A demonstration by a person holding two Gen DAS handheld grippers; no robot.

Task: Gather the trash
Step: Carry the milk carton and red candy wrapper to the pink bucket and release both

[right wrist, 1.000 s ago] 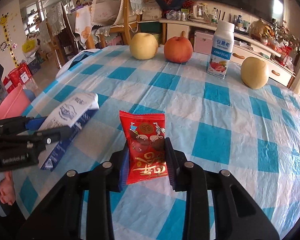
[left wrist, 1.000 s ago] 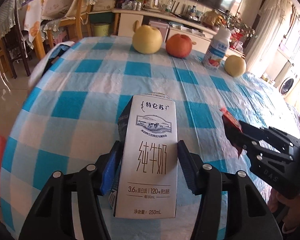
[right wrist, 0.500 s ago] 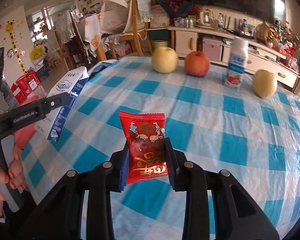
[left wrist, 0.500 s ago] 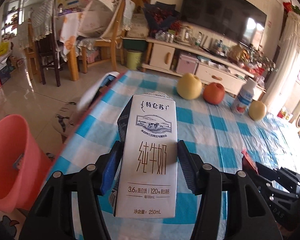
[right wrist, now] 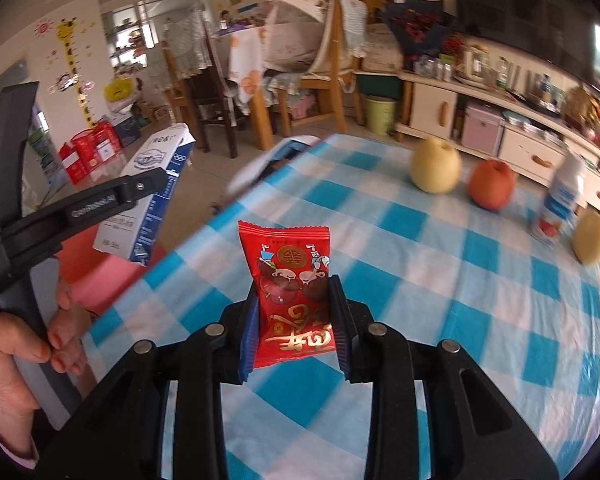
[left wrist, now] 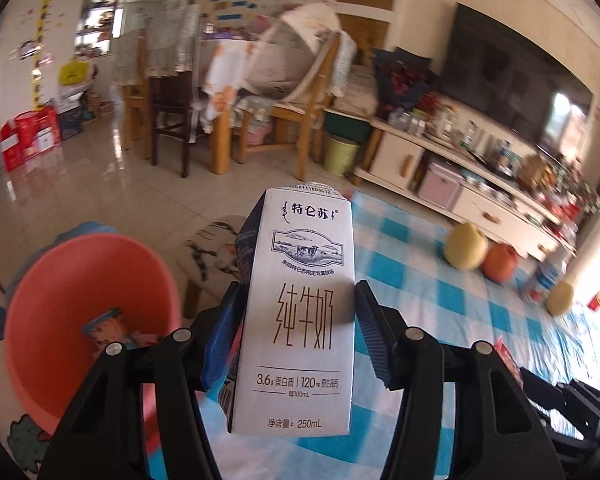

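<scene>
Left gripper [left wrist: 300,328] clamping a white milk carton [left wrist: 300,312] by its two sides, holding it upright off the table's edge, hanging over the floor beside a pink plastic basin [left wrist: 60,280]; a blue wrapper [left wrist: 108,326] lying inside that basin. Right gripper [right wrist: 294,320] pinching a red snack packet [right wrist: 290,280] between its fingers, holding it above the blue-and-white checked tablecloth [right wrist: 440,300].

Standing farther out on that cloth: two yellow pears [right wrist: 436,166], one red apple [right wrist: 492,184], and one small white drink bottle [right wrist: 558,204], lined up toward the far edge, the second pear just beside the bottle. Beyond the table, glossy pale floor tiles [left wrist: 100,168], wooden chairs [right wrist: 324,60] draped with cloths, one green bin [right wrist: 380,114], a long cream TV cabinet [right wrist: 540,136] crowded with small items, a dark screen above it, and a giraffe height chart [right wrist: 74,60] sticking to the wall. One hand [right wrist: 16,360] gripping the left tool's handle.
</scene>
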